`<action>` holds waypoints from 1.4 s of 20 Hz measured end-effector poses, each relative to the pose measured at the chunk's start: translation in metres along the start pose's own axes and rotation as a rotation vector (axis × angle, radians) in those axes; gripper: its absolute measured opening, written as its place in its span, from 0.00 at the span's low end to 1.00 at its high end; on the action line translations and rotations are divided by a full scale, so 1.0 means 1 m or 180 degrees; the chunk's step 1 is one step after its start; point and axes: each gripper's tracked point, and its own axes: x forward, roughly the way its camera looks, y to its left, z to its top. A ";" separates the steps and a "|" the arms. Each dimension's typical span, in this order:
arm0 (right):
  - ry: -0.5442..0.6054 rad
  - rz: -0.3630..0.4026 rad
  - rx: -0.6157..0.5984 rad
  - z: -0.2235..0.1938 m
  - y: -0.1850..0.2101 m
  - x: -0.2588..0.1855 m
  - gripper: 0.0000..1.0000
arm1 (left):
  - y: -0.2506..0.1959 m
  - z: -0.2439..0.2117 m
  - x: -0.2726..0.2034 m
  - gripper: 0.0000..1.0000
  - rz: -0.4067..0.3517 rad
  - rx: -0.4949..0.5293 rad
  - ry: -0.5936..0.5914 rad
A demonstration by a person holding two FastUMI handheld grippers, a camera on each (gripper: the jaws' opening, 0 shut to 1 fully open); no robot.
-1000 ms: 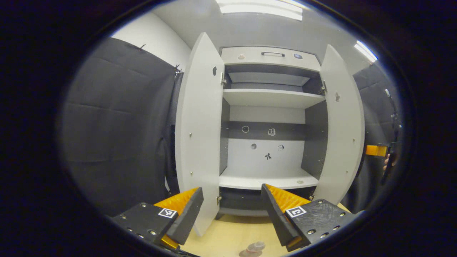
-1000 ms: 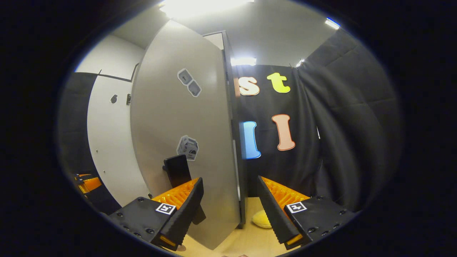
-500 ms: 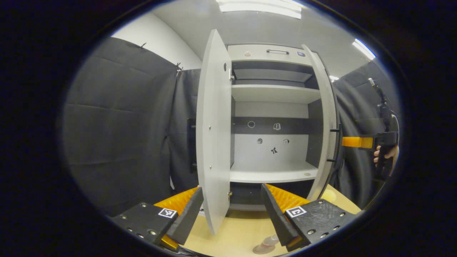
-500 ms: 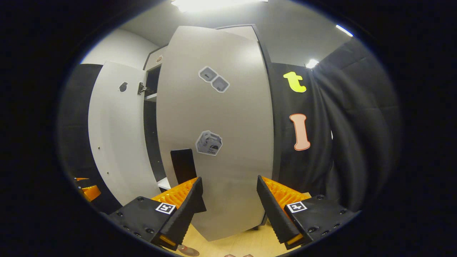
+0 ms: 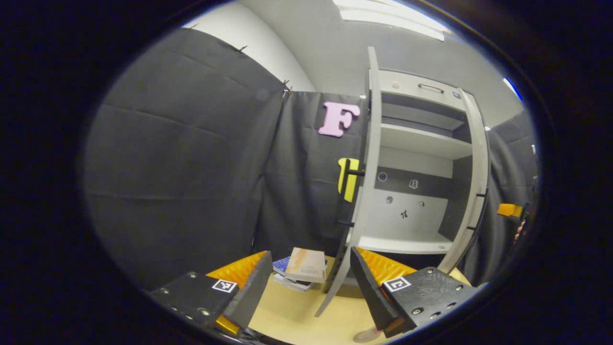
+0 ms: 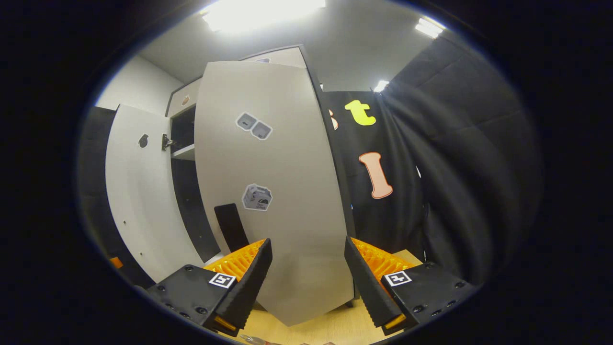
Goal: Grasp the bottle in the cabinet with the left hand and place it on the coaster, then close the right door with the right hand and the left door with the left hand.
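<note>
left claw [image 5: 306,282] is spread wide with nothing in it, hanging over the wooden desk [image 5: 292,314] just off the edge of the left door [image 5: 366,191], which is seen edge-on. cabinet [image 5: 416,191] shelves look bare. a stack of books [image 5: 301,268] sits on the desk beside that door. right claw [image 6: 306,282] is apart too, up against the right door [image 6: 278,191], which is partly swung in. the stickers [image 6: 257,197] on it are too small to read. can't tell where the bottle is.
</note>
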 end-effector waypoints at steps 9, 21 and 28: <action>-0.0017 -0.0204 -0.0019 -0.008 0.002 -0.012 0.97 | 0.039 0.045 0.072 0.94 -0.0231 0.0052 -0.0227; 0.0006 -0.0712 0.0056 -0.026 -0.018 -0.042 0.97 | -0.025 0.064 0.186 0.94 -0.1097 0.0436 -0.0202; 0.0045 -0.0927 0.0154 -0.030 -0.038 -0.044 0.97 | -0.046 0.065 0.191 0.93 -0.1344 0.0882 -0.0144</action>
